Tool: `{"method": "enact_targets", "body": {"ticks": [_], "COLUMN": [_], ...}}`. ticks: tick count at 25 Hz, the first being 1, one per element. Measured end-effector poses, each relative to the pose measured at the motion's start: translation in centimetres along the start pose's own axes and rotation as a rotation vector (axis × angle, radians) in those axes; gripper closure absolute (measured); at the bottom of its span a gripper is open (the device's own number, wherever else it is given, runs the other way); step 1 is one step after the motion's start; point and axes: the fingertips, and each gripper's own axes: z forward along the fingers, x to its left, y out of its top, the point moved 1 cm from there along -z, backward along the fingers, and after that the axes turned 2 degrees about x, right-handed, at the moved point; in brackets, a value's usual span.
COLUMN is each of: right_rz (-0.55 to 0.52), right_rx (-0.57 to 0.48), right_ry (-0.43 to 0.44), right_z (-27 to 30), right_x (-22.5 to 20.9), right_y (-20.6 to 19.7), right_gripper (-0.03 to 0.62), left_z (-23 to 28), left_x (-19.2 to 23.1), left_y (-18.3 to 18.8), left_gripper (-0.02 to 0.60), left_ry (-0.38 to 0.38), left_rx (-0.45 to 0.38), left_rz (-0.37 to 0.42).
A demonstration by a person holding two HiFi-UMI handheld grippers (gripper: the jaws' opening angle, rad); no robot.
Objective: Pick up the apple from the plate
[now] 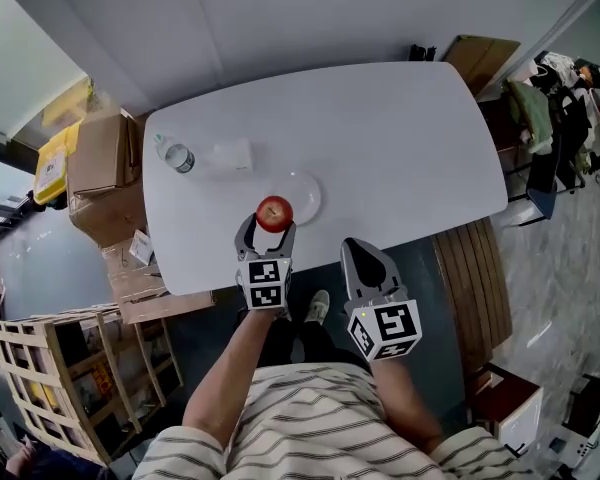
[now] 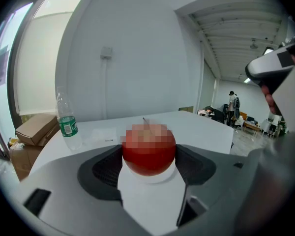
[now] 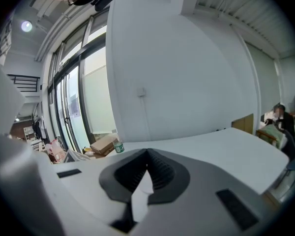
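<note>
A red apple (image 1: 274, 212) sits at the near left rim of a clear plate (image 1: 308, 192) on the white table (image 1: 400, 138). My left gripper (image 1: 267, 225) reaches over the table's near edge, and its jaws press on both sides of the apple. In the left gripper view the apple (image 2: 148, 151) fills the gap between the dark pads (image 2: 105, 168), with the pale plate (image 2: 155, 178) showing just under it. My right gripper (image 1: 353, 247) hangs off the table's near edge. Its jaws meet at the tips, shut on nothing, as the right gripper view (image 3: 147, 154) shows.
A plastic water bottle (image 1: 176, 155) and a small white box (image 1: 232, 155) stand at the table's left. Cardboard boxes (image 1: 100, 153) and a wooden crate (image 1: 70, 368) lie left of the table. A slatted bench (image 1: 475, 278) is at the right.
</note>
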Motion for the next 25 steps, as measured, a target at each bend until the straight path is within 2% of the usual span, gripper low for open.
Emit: {"method": "enact_targets", "body": {"ticks": [8, 25], "right_rz": [-0.021, -0.061], "right_rx": [-0.025, -0.08], "right_ry": [0.018, 0.051], "right_z": [-0.1, 0.0], "right_x": [1.4, 3.6], "right_y": [1.5, 4.7], "right_gripper": [0.582, 0.581], "left_z": [-4.8, -10.9], "left_x": [-0.9, -1.0], "left_y": [3.4, 9.3], "left_gripper": [0.236, 0.236], "left_ry": [0.018, 0.035], "left_rx": [-0.063, -0.18], "left_rz": [0.003, 0.003]}}
